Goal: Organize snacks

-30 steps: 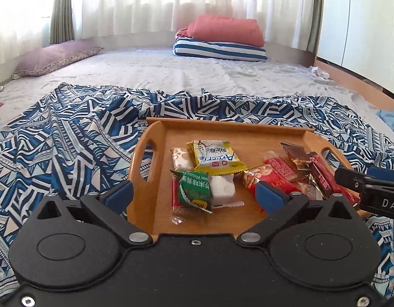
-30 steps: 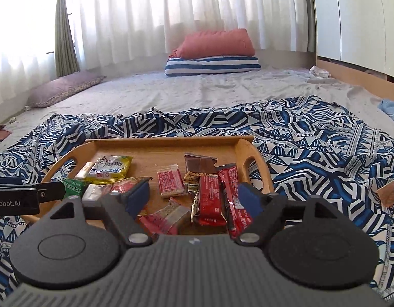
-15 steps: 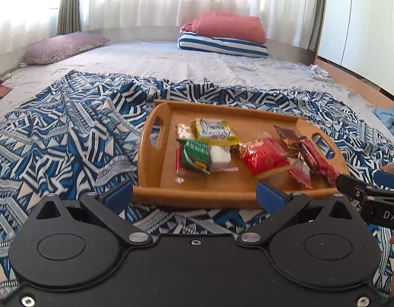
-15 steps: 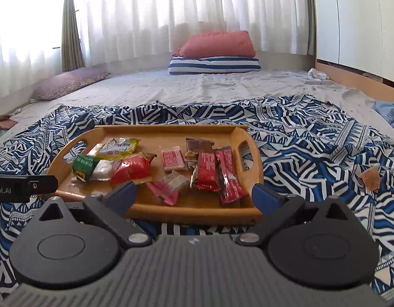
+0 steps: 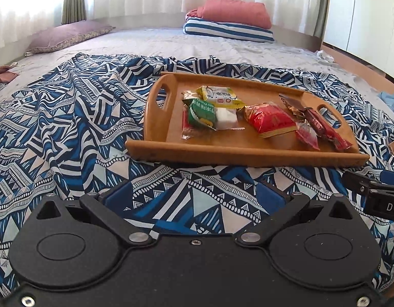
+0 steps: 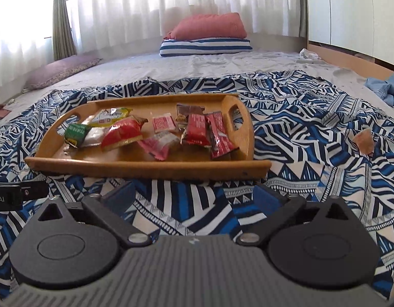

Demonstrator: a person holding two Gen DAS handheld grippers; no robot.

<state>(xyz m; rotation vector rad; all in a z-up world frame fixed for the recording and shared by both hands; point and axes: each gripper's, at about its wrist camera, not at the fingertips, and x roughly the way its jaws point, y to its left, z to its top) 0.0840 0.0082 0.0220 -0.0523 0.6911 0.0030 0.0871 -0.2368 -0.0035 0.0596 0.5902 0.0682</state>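
A wooden tray (image 5: 248,154) (image 6: 146,165) lies on a blue patterned cloth (image 5: 69,117) and holds several snack packets: a yellow packet (image 5: 218,96), a green packet (image 5: 200,112), a red bag (image 5: 271,120) (image 6: 123,133), pink wafers (image 6: 158,144) and dark red bars (image 6: 218,135). My left gripper (image 5: 194,199) is open and empty, short of the tray's near rim. My right gripper (image 6: 194,194) is open and empty, also short of the rim. Each gripper's side shows at the other view's edge.
The cloth covers a grey mattress (image 6: 222,64). A striped pillow with a red one on top (image 6: 206,46) lies at the back, a purple pillow (image 5: 66,35) at the back left. A brown scrap (image 6: 364,140) lies on the cloth right of the tray. Blue clothing (image 6: 386,89) lies far right.
Both grippers have pulled back from over the tray toward me. The tray now lies wholly beyond the fingertips. The snacks have not moved.
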